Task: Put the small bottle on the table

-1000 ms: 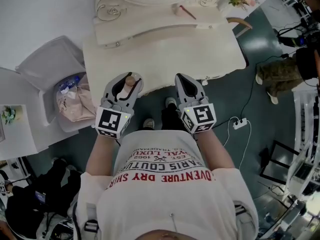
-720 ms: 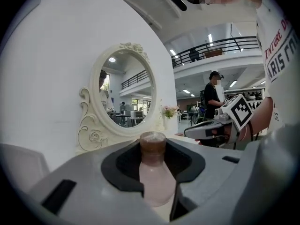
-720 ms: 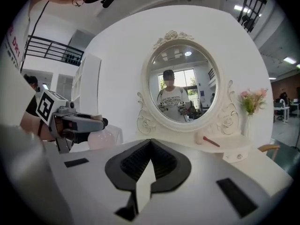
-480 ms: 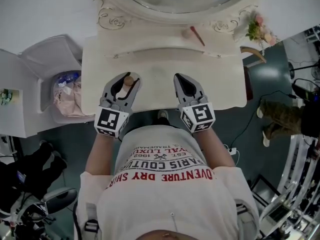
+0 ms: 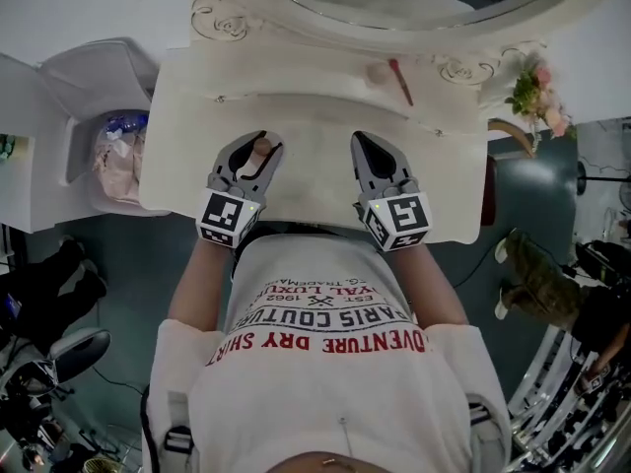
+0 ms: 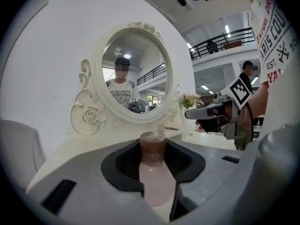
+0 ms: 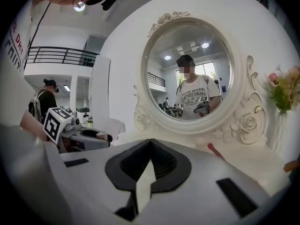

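Just then my left gripper [image 5: 258, 146] hung over the front part of the cream-white carved dressing table [image 5: 315, 180]. Its fingers [image 6: 79, 182] pinched the small pale-pink bottle with a brown cap [image 6: 153, 170] by its body. The cap poked out past the fingertips, toward the oval white-framed mirror [image 6: 133, 74] at the back of the table. Whether the bottle's underside touched the tabletop I could not tell from any view. My right gripper [image 5: 367, 144] sat beside the left one, level with it and apart from it, also over the table's front part. Its fingers [image 7: 84, 186] were pressed together at the tips with nothing between them. On the raised shelf under the mirror lay a thin red stick [image 5: 402, 82], with a small round pinkish thing [image 5: 378, 72] just beside it. A bunch of pink flowers [image 5: 537, 92] stood at the table's right end. Beyond the left end of the table stood a white bin lined with a pink bag [image 5: 118, 161].
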The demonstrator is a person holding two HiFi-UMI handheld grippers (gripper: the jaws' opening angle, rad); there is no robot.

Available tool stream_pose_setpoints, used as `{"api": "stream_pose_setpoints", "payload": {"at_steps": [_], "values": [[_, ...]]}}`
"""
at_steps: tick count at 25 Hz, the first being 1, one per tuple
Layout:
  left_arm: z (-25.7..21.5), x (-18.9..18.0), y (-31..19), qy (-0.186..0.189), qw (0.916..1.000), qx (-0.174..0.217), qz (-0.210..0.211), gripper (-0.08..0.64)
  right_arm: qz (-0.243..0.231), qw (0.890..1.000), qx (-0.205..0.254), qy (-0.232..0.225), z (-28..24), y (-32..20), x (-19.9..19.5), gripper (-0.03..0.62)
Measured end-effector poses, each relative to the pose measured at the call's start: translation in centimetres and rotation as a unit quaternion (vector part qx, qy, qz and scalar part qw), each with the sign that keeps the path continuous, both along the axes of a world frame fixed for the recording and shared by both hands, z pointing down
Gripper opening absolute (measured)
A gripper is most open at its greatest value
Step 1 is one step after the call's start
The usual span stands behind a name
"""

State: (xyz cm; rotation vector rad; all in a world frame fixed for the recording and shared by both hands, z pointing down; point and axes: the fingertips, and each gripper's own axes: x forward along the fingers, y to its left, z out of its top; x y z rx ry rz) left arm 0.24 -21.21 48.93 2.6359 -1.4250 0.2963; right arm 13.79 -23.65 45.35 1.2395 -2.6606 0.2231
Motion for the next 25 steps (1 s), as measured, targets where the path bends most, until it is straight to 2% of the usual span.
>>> {"api": "stream_pose_setpoints", "payload": {"at_steps": [4, 7, 18, 25], "values": [[2.2, 0.4, -1.1, 0.009, 0.9996, -0.007, -0.027, 0.141, -0.012, 1.0, -0.012, -0.001, 1.8, -1.0, 0.6, -0.002], [3.9, 0.9, -1.9, 0.003, 0.9993, -0.017, -0.032, 0.141, -0.018, 1.0, -0.025, 0.001, 3.3, -1.6, 0.8, -0.002], [8.8, 2.0, -2.9, -0.016, 0.9975, -0.064, -0.025, 0.141, -0.025, 0.998, -0.062, 0.007, 7.0, -3.1, 0.4, -0.002], [9.0, 1.9, -3.3, -0.017, 0.9983, -0.054, -0.014, 0.141, -0.019, 0.997, -0.074, 0.013, 7.9, -3.6, 0.2, -0.002]]}}
